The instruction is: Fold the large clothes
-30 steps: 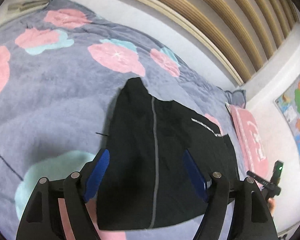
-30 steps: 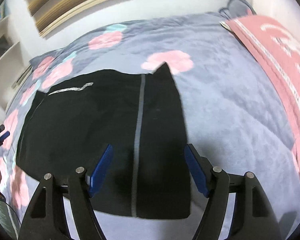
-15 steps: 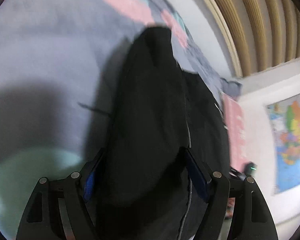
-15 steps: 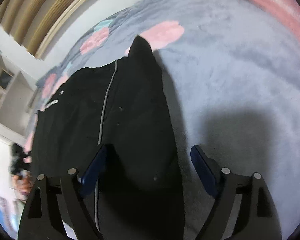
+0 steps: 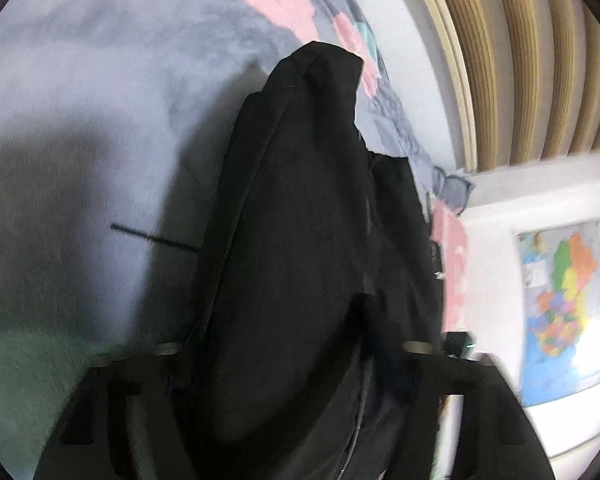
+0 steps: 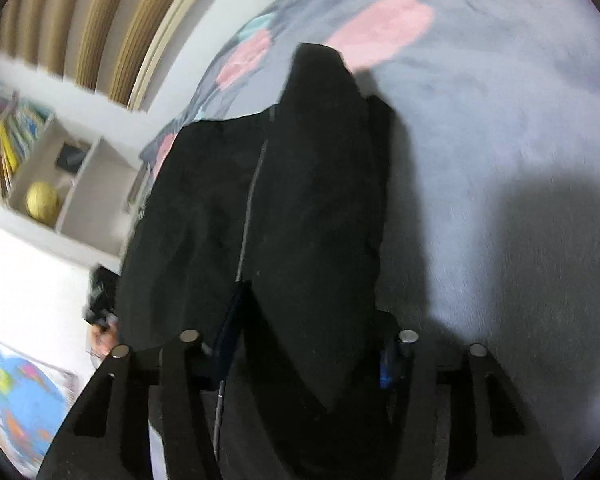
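The black garment [image 5: 300,240] lay on the grey flowered blanket [image 5: 80,100]. At its left end, the left gripper [image 5: 288,364] had just been closing with a raised fold of the cloth between its jaws — apparently clamped, though blur hid the pads. At the right end, the right gripper [image 6: 308,344] had likewise been closing — its blue pads [image 6: 230,332] pressed a bunched fold of the same garment.
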Available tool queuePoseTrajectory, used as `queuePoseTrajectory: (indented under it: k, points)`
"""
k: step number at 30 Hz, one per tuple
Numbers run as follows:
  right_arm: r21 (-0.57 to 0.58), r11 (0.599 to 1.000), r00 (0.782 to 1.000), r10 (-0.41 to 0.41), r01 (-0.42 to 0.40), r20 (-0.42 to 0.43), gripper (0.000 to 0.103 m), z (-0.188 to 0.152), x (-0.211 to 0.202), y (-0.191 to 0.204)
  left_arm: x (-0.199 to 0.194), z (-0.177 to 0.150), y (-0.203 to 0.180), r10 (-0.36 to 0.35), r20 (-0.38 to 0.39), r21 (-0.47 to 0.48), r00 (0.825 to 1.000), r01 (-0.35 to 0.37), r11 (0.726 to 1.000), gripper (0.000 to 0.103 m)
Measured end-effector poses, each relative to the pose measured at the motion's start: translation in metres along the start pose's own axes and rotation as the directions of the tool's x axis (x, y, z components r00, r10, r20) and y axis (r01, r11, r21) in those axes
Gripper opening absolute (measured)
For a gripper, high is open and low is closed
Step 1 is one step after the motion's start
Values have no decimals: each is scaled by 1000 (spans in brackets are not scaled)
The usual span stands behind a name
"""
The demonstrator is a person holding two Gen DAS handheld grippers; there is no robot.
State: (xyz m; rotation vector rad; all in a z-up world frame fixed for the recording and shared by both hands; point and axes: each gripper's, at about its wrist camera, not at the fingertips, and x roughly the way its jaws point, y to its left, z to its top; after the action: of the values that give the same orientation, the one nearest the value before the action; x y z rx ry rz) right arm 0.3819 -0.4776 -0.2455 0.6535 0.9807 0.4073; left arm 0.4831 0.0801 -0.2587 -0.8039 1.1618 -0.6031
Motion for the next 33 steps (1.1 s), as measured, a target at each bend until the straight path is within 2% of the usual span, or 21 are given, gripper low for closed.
queuePoseTrajectory:
  k: [3, 5, 6, 7, 9, 10, 11, 13, 16, 21, 25, 29, 31, 33]
  points:
    - [8, 1000, 1000, 28, -28, 0, 55, -4, 1, -4, -5, -6, -9, -20, 17, 64, 1000, 18, 998, 52]
    - [60, 997, 999, 48, -48, -11, 67, 1, 9, -12, 1, -3, -2, -14, 4, 20, 1000, 14, 1000, 60]
    - [83, 995, 998, 58, -57, -18, 70, 6, 11, -19, 3, -1, 2, -15, 1, -8, 1000, 15, 1000, 68]
    - [99, 992, 996, 79, -76, -28, 70, 8, 18, -21, 9, 2, 6, -36, -4, -53, 999, 36, 998, 71]
    - [84, 994, 996, 79, -76, -30, 70, 11, 23, -18, 12, 6, 6, -40, 0, -69, 999, 40, 997, 72]
    - [72, 995, 997, 73, -71, -22, 61, 11, 22, -14, 11, 6, 5, -34, 10, -67, 999, 35, 997, 72]
    - [61, 996, 997, 70, -69, -14, 54, 11, 20, -11, 10, 4, 3, -29, 22, -62, 999, 30, 998, 68]
    - [6, 999, 999, 43, -43, 21, 44, 7, 12, 2, 1, -5, -6, 0, 56, -5, 998, 0, 1000, 44]
    - [-45, 999, 998, 33, -31, 58, 37, 1, -7, 21, -20, -20, -25, -15, 107, 75, 994, 7, 997, 34]
    - [-151, 988, 994, 32, -16, 105, 32, -18, -48, 76, -60, -56, -77, -75, 148, 193, 986, 45, 980, 32]
    - [-241, 970, 993, -2, 31, 120, 32, -52, -83, 133, -94, -89, -116, -94, 154, 265, 984, 51, 963, 32]
    - [-239, 970, 992, -7, 37, 123, 32, -91, -115, 169, -136, -125, -124, -115, 155, 279, 981, 68, 958, 32]
    - [-235, 971, 992, -5, 35, 125, 32, -114, -138, 174, -154, -150, -124, -124, 148, 278, 981, 79, 957, 32]
    - [-231, 972, 993, -9, 37, 120, 32, -135, -160, 170, -155, -168, -123, -121, 129, 267, 984, 84, 960, 32]
